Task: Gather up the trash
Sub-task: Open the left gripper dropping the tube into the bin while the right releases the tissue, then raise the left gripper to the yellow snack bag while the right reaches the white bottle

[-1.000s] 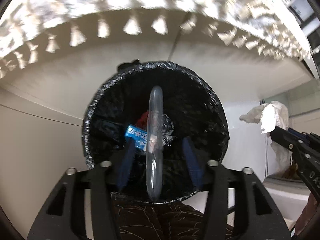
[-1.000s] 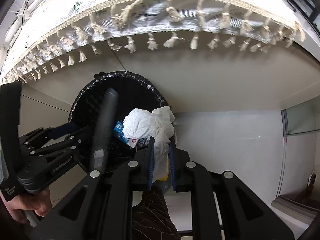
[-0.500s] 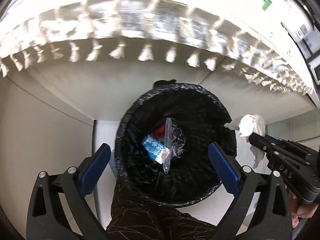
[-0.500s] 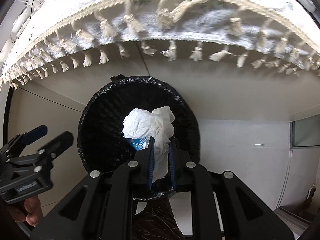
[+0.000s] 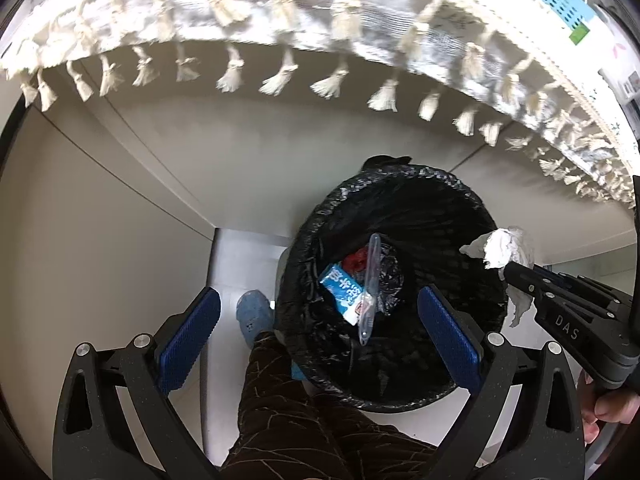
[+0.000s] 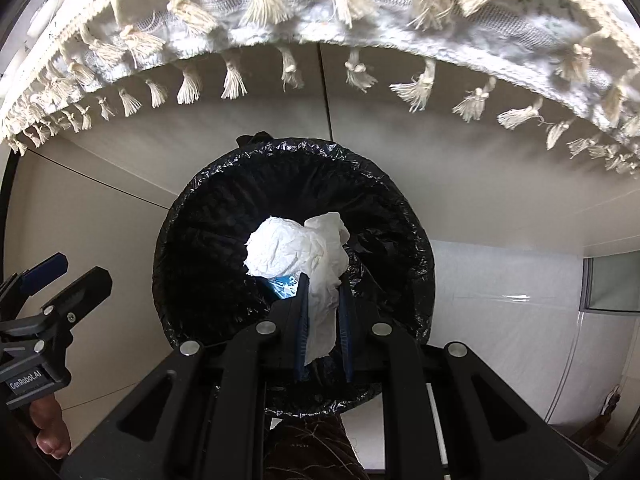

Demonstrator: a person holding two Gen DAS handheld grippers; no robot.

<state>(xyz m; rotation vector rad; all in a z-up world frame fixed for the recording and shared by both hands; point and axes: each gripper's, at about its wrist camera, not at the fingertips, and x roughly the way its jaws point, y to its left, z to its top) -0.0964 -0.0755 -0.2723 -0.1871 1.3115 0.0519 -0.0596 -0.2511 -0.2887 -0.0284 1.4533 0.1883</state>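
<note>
Pale floor and beige cabinet fronts lie below, with a fringed cloth [image 6: 320, 40] hanging off the tabletop edge above. From the right claw [image 6: 323, 300] outward: it is clenched on a crumpled white tissue [image 6: 296, 256], the wad bulging past the fingertips and a tail trailing back between the blue pads. The tissue hangs straight over the mouth of the bin [image 6: 224, 184], which is lined with a black bag; in the right wrist view it sits near the middle of the opening, while the left wrist view puts the right claw [image 5: 505, 273] and tissue [image 5: 500, 252] above the bin's right rim [image 5: 486, 216]. So the drop looks to be straight down, and it seems safest a little further toward the centre. The right claw is the one over the bin; the left claw [image 5: 320, 336] is spread wide and holds nothing, its pads [image 5: 188, 340] either side of the near rim. Inside the bin lie a blue-and-white carton [image 5: 342, 292], a clear plastic spoon [image 5: 370, 288] with its long axis running near to far across the carton, something red [image 5: 356, 260] and crumpled dark film. A loose release could catch the tissue tail on the pads.
</note>
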